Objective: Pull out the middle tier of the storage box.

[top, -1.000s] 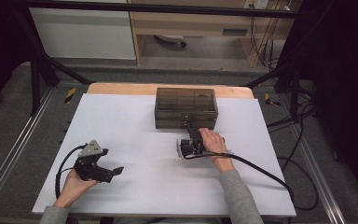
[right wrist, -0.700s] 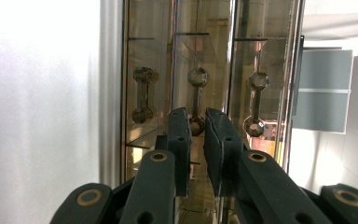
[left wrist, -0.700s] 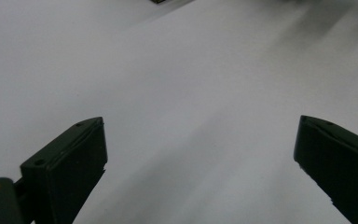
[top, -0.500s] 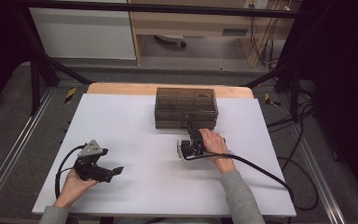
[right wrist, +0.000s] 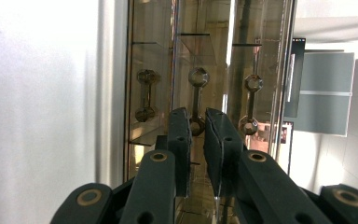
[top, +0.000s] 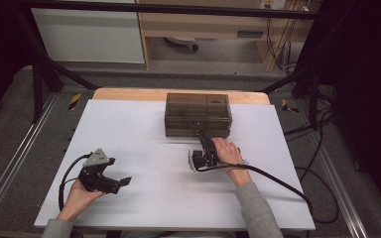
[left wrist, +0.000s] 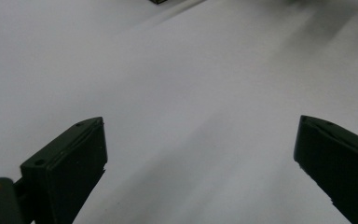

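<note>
The left hand (top: 77, 196) comes in from the bottom left, sleeve at the edge, and grips the left hand-held gripper (top: 124, 181) low over the counter (top: 144, 148), pointing to the right. Its jaws stand wide apart with nothing between them. The right forearm reaches forward from the bottom centre; the right hand (top: 228, 153) wraps the right hand-held gripper (top: 202, 134), which points away from the person and is turned on its side. Its jaws are nearly together, a narrow gap left between the pads.
</note>
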